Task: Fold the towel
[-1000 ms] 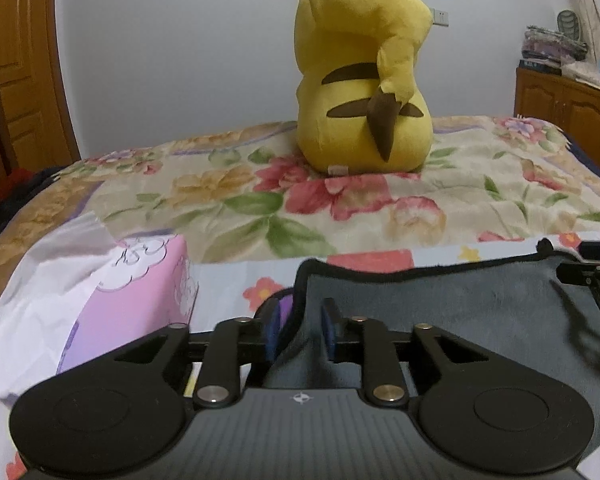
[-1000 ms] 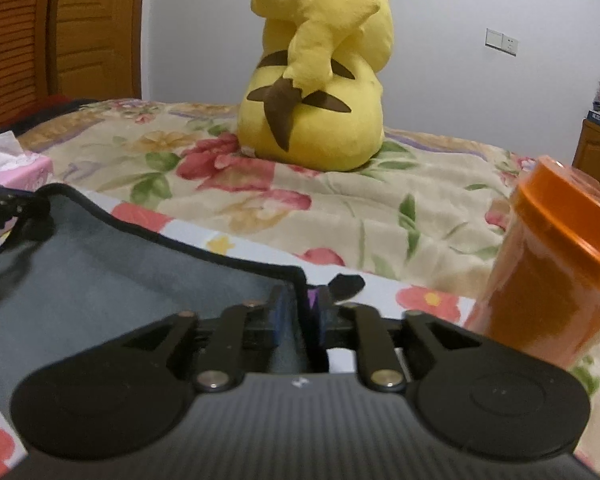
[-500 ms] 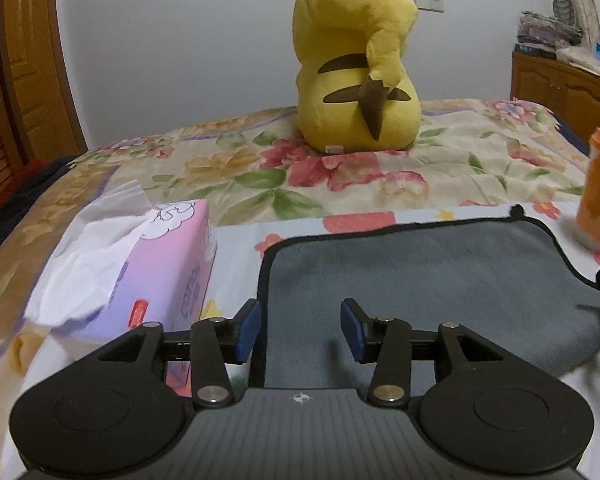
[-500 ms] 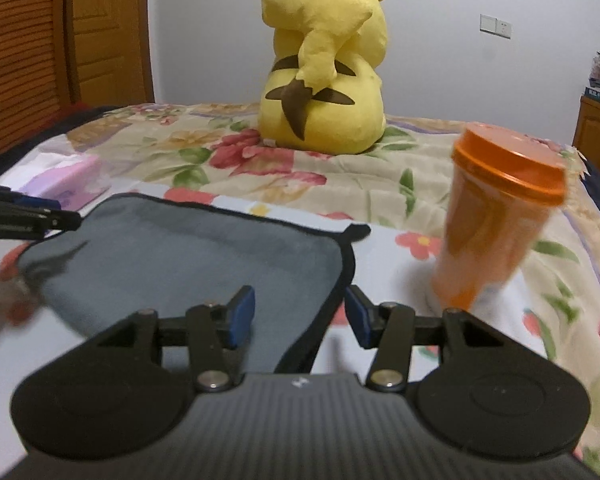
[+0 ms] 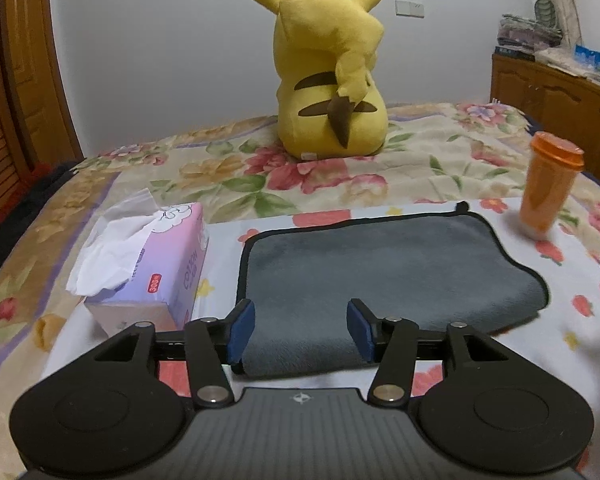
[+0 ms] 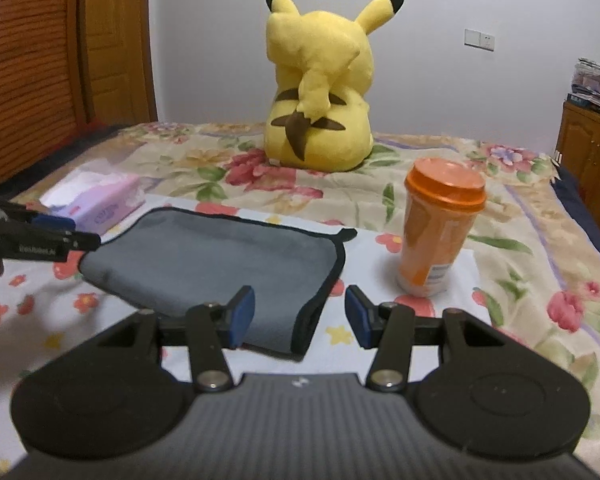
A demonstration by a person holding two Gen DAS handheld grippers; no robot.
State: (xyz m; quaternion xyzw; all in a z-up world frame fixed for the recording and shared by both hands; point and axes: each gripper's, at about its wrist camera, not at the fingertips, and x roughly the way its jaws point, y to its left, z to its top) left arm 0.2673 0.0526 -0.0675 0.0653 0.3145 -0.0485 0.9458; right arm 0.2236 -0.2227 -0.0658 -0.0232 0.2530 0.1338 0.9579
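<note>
A grey towel (image 5: 380, 268) with black trim lies folded flat on the flowered bedspread; it also shows in the right wrist view (image 6: 216, 264). My left gripper (image 5: 300, 330) is open and empty, above the towel's near folded edge. My right gripper (image 6: 300, 318) is open and empty, above the towel's near right corner. The left gripper's fingers (image 6: 48, 240) show at the left edge of the right wrist view, beside the towel's left end.
A pink tissue box (image 5: 152, 272) lies left of the towel. An orange lidded cup (image 6: 440, 228) stands right of it. A yellow plush toy (image 5: 332, 76) sits at the back of the bed. A wooden cabinet (image 5: 560, 96) is at far right.
Both grippers opened and let go of the towel's far corners, then drew back and up. The towel now lies folded on the bed.
</note>
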